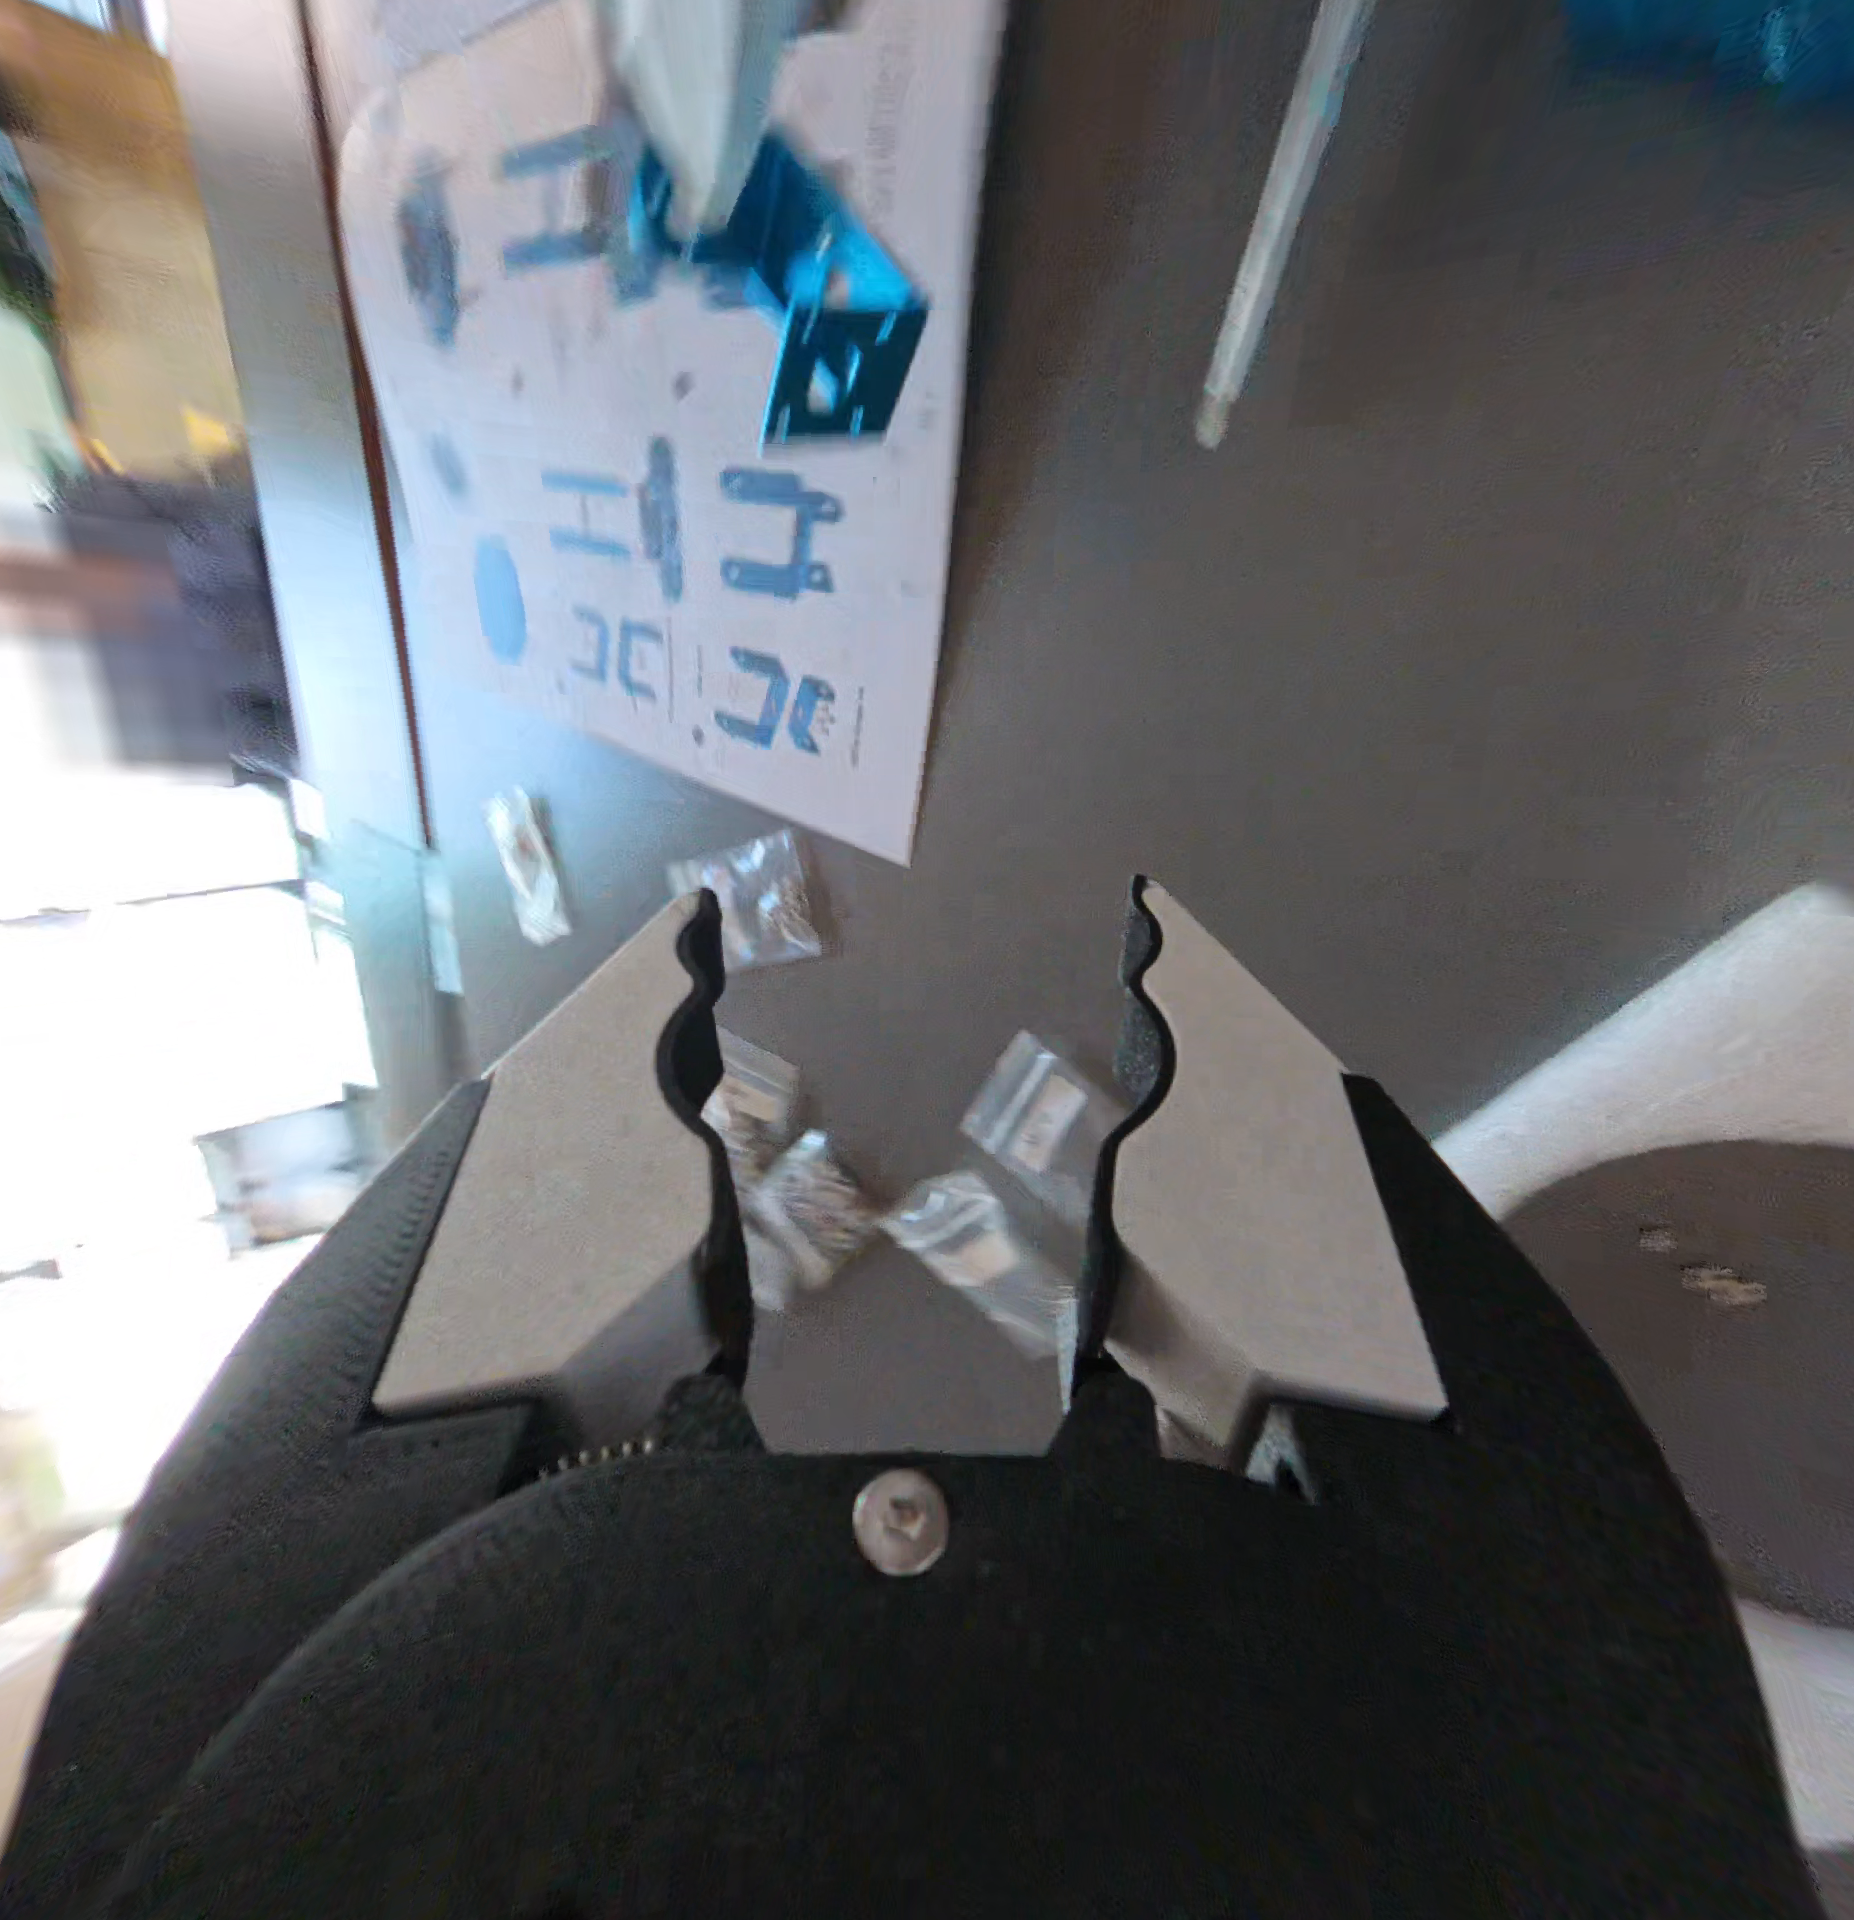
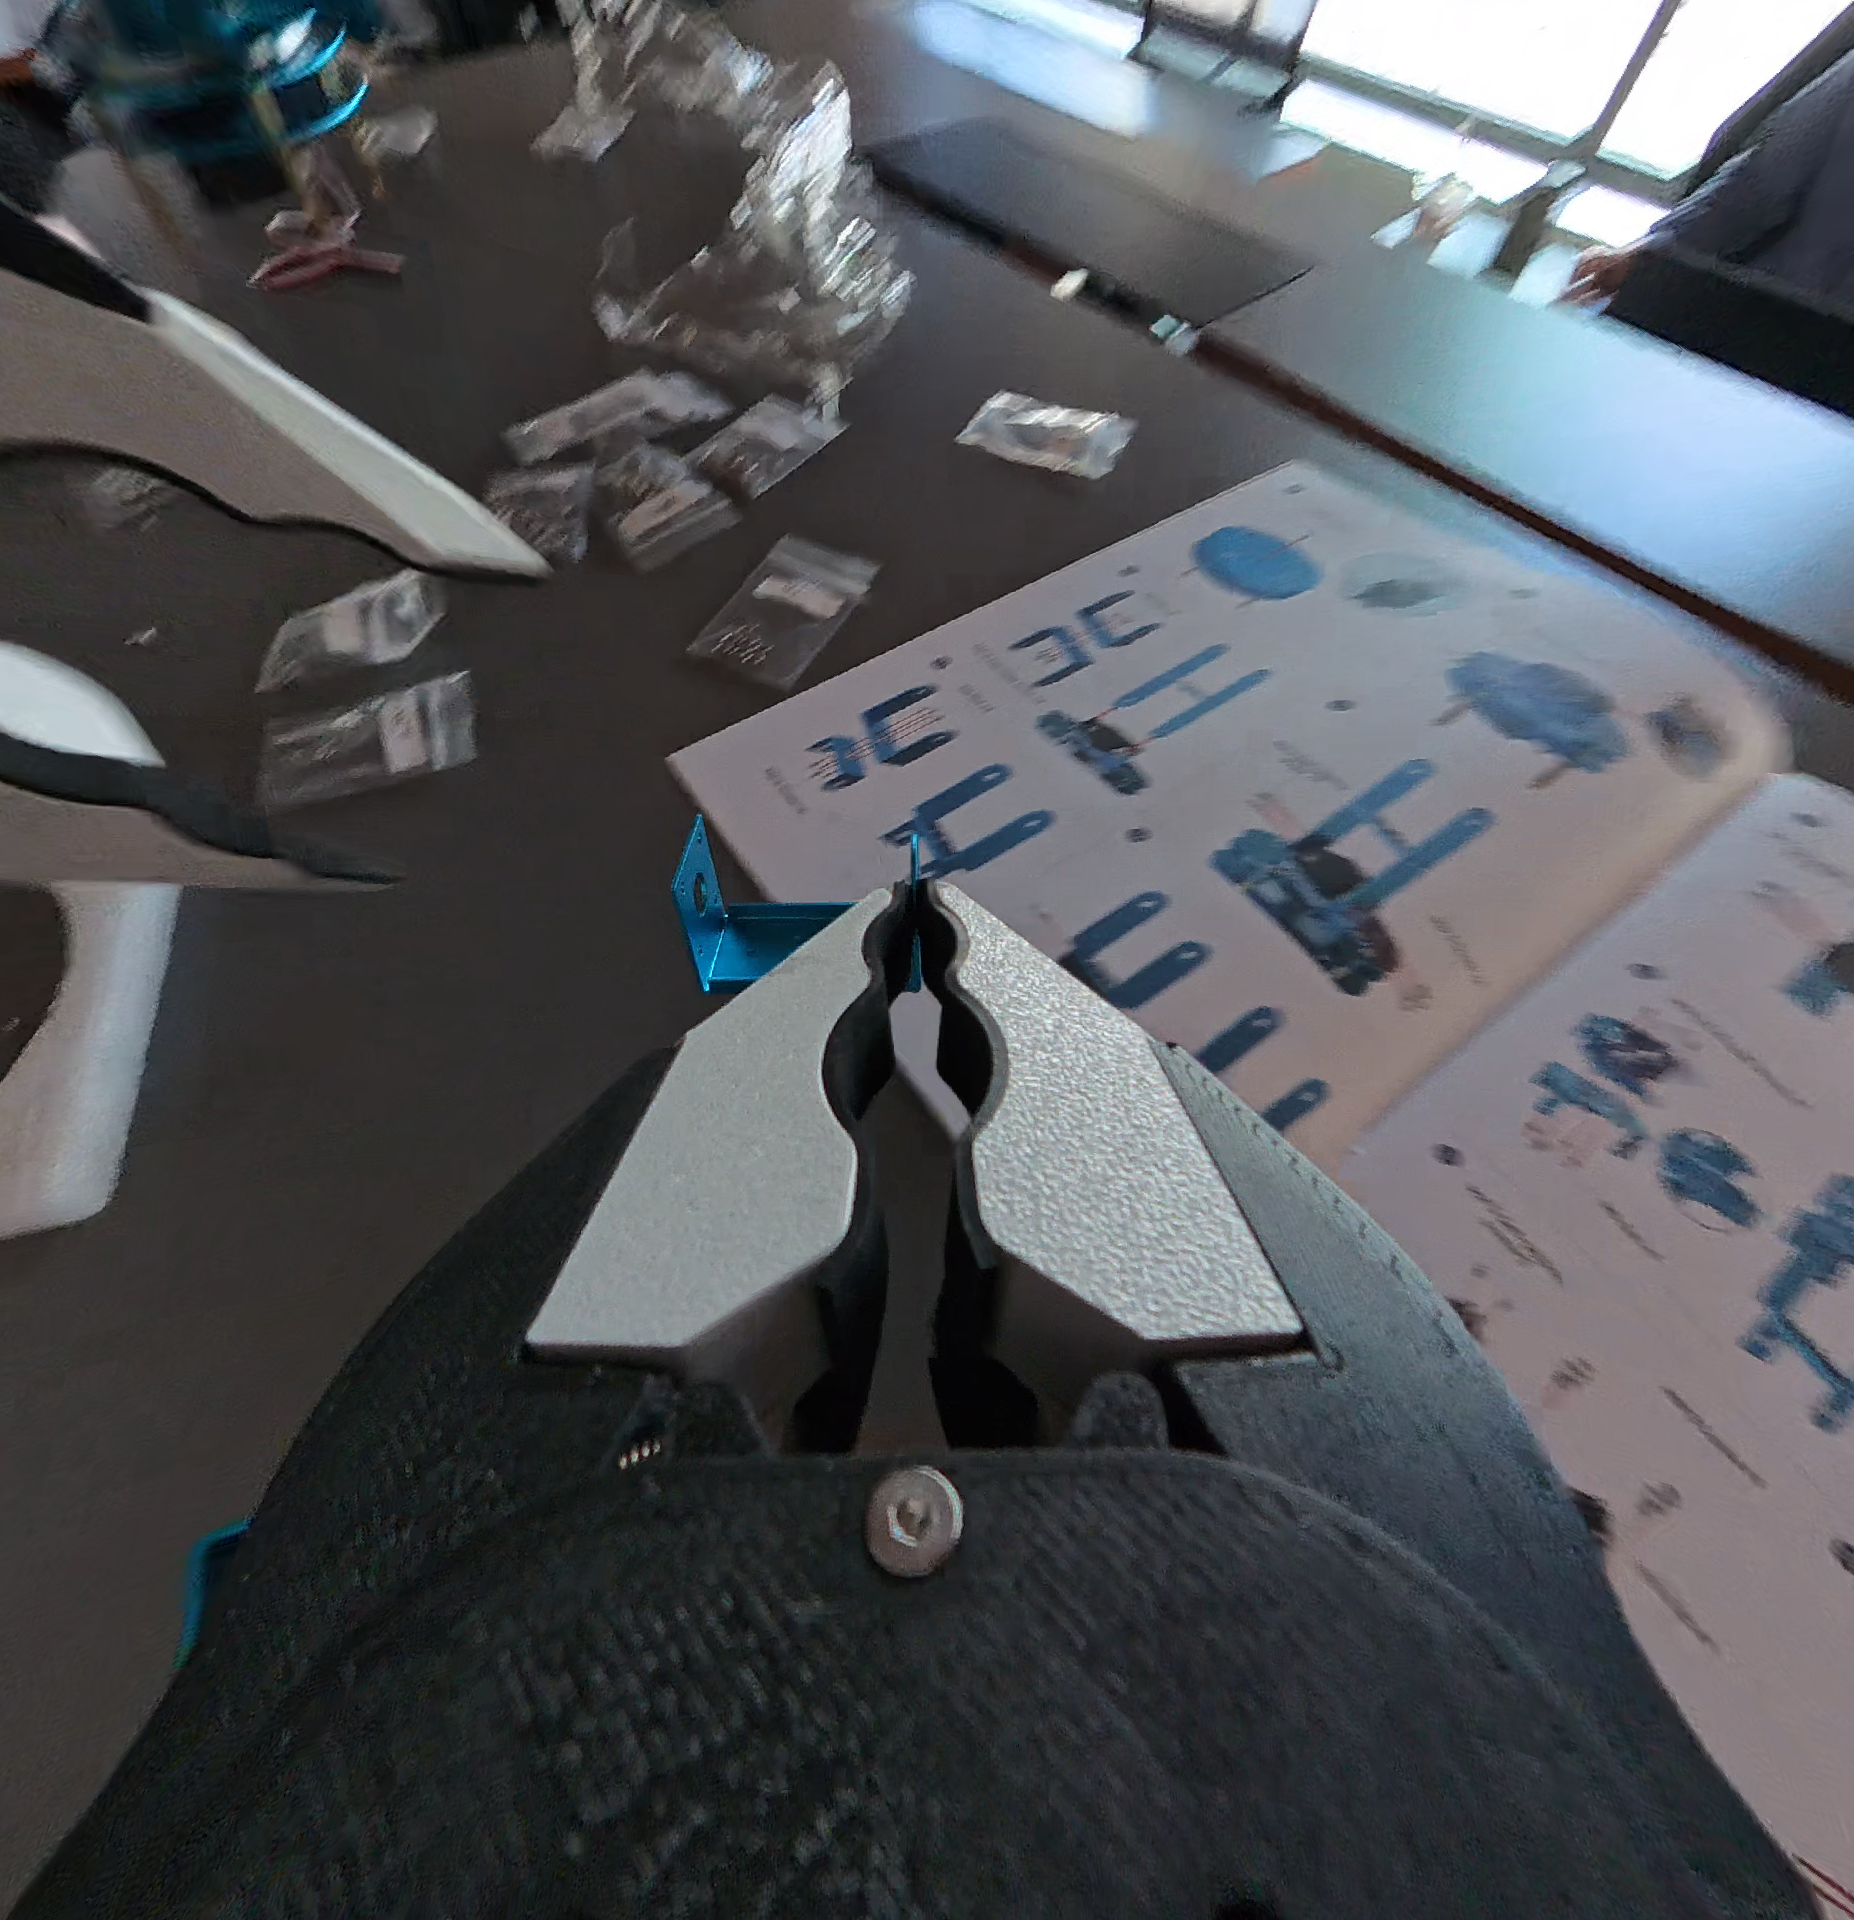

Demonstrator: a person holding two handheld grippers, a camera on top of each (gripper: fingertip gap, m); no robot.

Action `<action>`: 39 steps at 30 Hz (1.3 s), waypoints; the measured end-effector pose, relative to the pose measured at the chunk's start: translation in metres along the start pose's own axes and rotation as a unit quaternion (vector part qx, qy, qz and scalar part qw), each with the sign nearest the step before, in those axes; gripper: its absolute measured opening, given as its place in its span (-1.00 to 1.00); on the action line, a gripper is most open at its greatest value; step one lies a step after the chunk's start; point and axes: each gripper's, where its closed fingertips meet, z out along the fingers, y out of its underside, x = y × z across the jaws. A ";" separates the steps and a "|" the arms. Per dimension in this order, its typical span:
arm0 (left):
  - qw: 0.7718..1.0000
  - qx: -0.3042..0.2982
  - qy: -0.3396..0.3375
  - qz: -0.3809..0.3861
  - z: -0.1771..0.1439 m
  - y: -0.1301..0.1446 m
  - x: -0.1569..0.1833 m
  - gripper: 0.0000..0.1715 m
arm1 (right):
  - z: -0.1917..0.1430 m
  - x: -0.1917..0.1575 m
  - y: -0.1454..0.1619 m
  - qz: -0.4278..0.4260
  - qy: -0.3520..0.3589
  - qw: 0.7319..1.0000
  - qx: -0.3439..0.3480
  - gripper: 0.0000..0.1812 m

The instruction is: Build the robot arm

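The left gripper (image 1: 923,904) hovers over small bags (image 1: 933,1195) on the bench (image 1: 1370,623), jaws wide apart and empty. The right gripper (image 2: 912,888), jaws pinched tight, holds a blue bracket (image 2: 741,930) at the edge of a printed sheet (image 2: 1266,790).

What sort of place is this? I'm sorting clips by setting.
Probably an office or meeting room used as a kit-assembly bench: a dark table strewn with small clear parts bags, a printed parts sheet, and a blue metal bracket pinched in the right gripper. Bright windows lie beyond.
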 end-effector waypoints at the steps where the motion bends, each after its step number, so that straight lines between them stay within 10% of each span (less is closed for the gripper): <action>1: 0.997 0.025 0.010 -0.072 -0.007 0.001 -0.003 -0.10 | -0.005 0.012 -0.005 0.002 0.023 1.000 0.018 -1.00; 6: 0.924 0.208 0.017 -0.320 -0.045 -0.005 -0.036 -0.18 | -0.025 0.063 -0.040 0.033 0.098 0.991 0.090 -1.00; 12: 0.837 0.331 0.062 -0.431 -0.051 -0.022 -0.062 -0.10 | -0.017 0.072 -0.070 0.046 0.107 0.985 0.130 -1.00; 25: 0.842 0.349 0.091 -0.402 -0.013 -0.064 -0.079 -0.72 | 0.009 -0.010 -0.077 0.038 0.059 0.990 0.122 -1.00; 39: 0.843 0.328 0.118 -0.410 0.011 -0.055 -0.056 -0.70 | 0.015 -0.008 -0.062 0.069 0.041 0.989 0.121 -1.00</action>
